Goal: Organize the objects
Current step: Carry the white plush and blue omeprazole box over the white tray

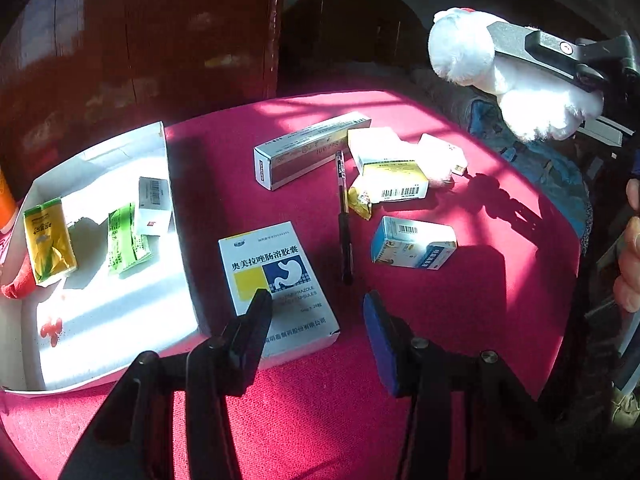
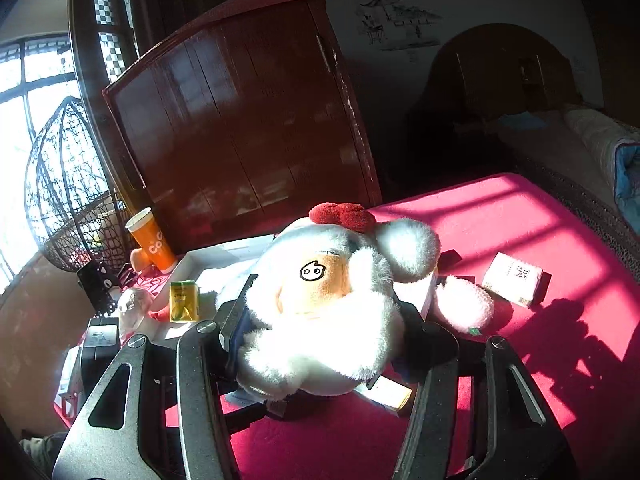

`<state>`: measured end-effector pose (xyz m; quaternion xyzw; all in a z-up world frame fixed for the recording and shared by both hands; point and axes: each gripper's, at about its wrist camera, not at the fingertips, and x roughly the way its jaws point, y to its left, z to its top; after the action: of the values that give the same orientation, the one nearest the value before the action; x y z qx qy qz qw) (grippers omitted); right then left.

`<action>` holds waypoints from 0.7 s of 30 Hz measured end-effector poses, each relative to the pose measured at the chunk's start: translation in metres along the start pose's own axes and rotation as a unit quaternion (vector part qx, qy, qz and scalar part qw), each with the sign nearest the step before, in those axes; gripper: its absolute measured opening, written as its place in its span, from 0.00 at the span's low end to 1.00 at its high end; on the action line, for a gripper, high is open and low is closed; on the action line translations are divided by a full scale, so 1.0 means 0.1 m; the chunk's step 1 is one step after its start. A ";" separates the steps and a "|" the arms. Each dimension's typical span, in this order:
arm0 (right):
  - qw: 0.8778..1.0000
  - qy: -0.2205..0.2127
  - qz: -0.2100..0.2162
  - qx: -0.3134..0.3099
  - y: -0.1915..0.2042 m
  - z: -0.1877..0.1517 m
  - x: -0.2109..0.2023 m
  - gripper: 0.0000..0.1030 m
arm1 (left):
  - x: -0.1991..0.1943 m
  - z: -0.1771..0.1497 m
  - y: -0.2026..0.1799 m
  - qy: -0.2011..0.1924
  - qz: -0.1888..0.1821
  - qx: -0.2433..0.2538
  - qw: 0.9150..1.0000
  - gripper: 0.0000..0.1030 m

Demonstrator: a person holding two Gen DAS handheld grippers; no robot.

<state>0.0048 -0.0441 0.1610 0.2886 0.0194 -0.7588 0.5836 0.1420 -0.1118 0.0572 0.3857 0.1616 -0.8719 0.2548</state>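
My left gripper (image 1: 316,304) is open with nothing between its fingers, low over a white medicine box with a stomach picture (image 1: 276,276) on the red cloth. Beyond that box lie a black pen (image 1: 344,220), a long silver box (image 1: 308,148), a yellow-and-white box (image 1: 392,176) and a blue-and-white box (image 1: 412,244). The white tray (image 1: 100,320) on the left holds a yellow sachet (image 1: 48,240), a green sachet (image 1: 126,240) and a small white box (image 1: 154,204). My right gripper (image 2: 328,332) is shut on a white plush toy (image 2: 320,300) with a red bow, held above the table.
A dark wooden cabinet (image 2: 240,120) stands behind the table. An orange cup (image 2: 154,244) and a small yellow carton (image 2: 184,300) sit by the tray's far side. A small pink-white plush (image 2: 464,308) and a white box (image 2: 514,280) lie to the right. A hand (image 1: 630,264) shows at the right edge.
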 end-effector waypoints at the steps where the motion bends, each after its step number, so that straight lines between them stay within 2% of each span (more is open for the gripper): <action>1: 1.000 -0.001 0.001 0.004 -0.04 -0.01 -0.01 0.54 | 0.03 0.01 -0.03 0.003 0.021 0.007 1.000 0.51; 3: 1.000 -0.003 0.002 0.011 -0.10 -0.02 -0.03 0.54 | 0.03 0.02 -0.04 -0.006 0.061 0.008 0.998 0.51; 4: 1.000 -0.004 0.003 0.014 -0.14 -0.02 -0.05 0.54 | 0.01 0.02 -0.04 -0.013 0.068 0.008 0.998 0.51; 8: 1.000 -0.007 0.004 0.026 -0.26 -0.04 -0.07 0.54 | 0.07 0.03 -0.02 0.001 0.072 0.002 0.997 0.55; 9: 1.000 -0.007 0.005 0.030 -0.30 -0.04 -0.08 0.54 | 0.10 0.02 -0.03 0.004 0.081 0.006 0.997 0.61; 11: 0.999 -0.008 0.007 0.036 -0.34 -0.05 -0.08 0.54 | 0.16 0.01 -0.09 0.014 0.093 0.020 0.995 0.65; 15: 0.999 -0.008 0.010 0.044 -0.41 -0.07 -0.07 0.54 | 0.26 0.00 -0.13 0.027 0.119 0.031 0.992 0.66; 18: 0.999 -0.007 0.010 0.048 -0.44 -0.08 -0.06 0.54 | 0.38 0.02 -0.09 0.047 0.114 0.023 0.992 0.65; 21: 0.999 -0.005 0.011 0.052 -0.46 -0.09 -0.06 0.54 | 0.50 0.01 -0.14 0.059 0.114 0.036 0.991 0.65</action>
<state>-0.0320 -0.0205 0.1418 0.3148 -0.0263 -0.7535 0.5765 0.1047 -0.1168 0.0208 0.4615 0.0996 -0.8179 0.3289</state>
